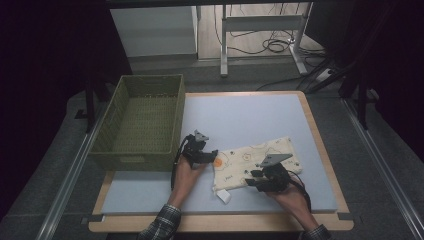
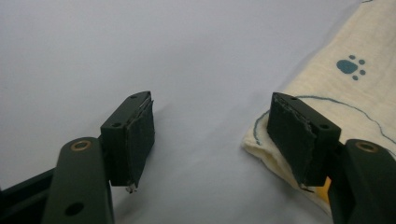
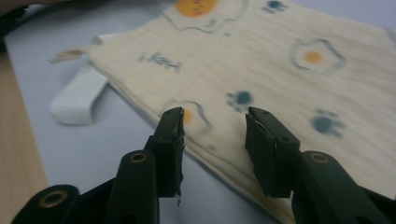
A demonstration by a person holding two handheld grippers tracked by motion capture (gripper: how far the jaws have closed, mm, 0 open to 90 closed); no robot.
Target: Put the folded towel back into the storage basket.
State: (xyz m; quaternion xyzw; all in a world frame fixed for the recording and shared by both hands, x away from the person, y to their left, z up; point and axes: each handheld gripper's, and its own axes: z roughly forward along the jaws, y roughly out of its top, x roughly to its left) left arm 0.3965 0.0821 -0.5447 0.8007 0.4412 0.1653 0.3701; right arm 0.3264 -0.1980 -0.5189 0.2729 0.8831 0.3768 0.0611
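The folded cloth (image 1: 257, 162) lies mid-surface, long axis running 8-to-2 o'clock, its near edge between the right tool's (image 3: 215, 140) spread jaws, while the left tool (image 2: 219, 140), also spread, straddles its 9 o'clock corner.

Dim and dark at 9 and 3 o'clock, brighter at 12; soft shadows under tongs (image 2: 210, 140); far cloth (image 3: 289, 70) slightly blurry.

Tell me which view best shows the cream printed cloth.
The right gripper view: the cream printed cloth spreads wide there, egg and paw prints clear. The high view gives its whole outline, small; the left gripper view catches one corner.
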